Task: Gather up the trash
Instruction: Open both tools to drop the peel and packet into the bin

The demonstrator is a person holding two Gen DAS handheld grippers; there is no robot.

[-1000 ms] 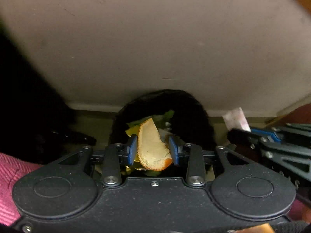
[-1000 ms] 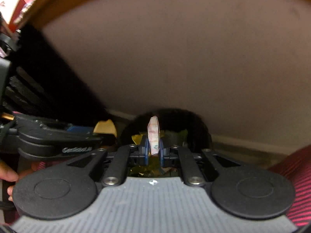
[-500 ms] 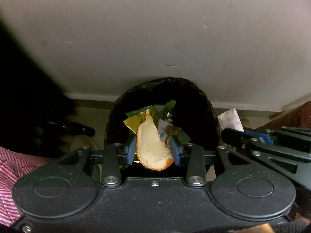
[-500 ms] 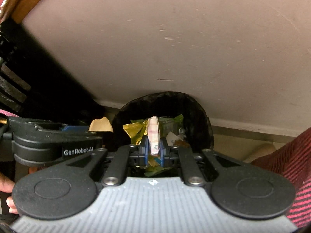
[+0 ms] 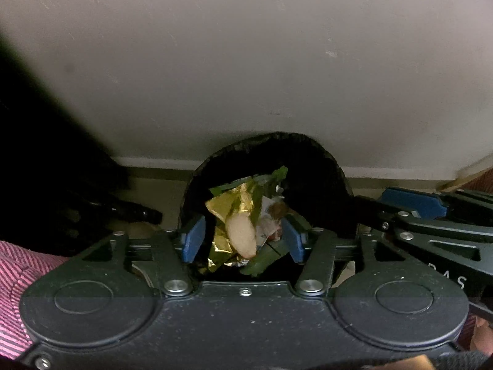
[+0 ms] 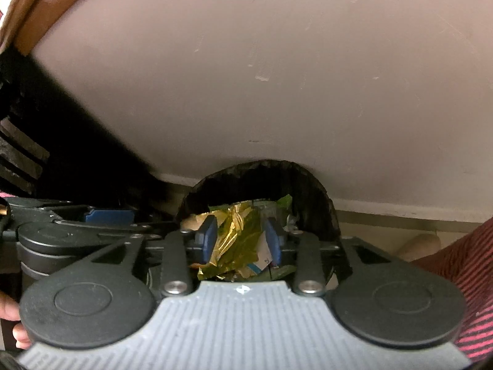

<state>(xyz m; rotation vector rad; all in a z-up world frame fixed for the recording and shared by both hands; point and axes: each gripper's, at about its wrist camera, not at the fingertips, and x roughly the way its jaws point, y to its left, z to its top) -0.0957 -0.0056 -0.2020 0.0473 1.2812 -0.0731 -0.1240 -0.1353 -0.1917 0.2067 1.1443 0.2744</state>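
Our left gripper (image 5: 243, 240) and right gripper (image 6: 242, 239) both hover with jaws spread apart, clamped on nothing. Just beyond them the pale peel (image 5: 242, 234) lies on gold foil (image 6: 237, 234) and green wrappers (image 5: 277, 174) inside the black bin (image 6: 311, 194), which stands against the far wall (image 6: 277, 77).

**Matt plastic, shiny foil**

The left gripper (image 5: 243, 240) and right gripper (image 6: 242, 240) look like matt black plastic with bright metal screws and smooth blue pads. The gold wrapper (image 6: 237, 234) is crinkled, glossy foil. The wall (image 5: 246, 61) is matt and scuffed. The black bin liner (image 5: 314, 160) looks dull.
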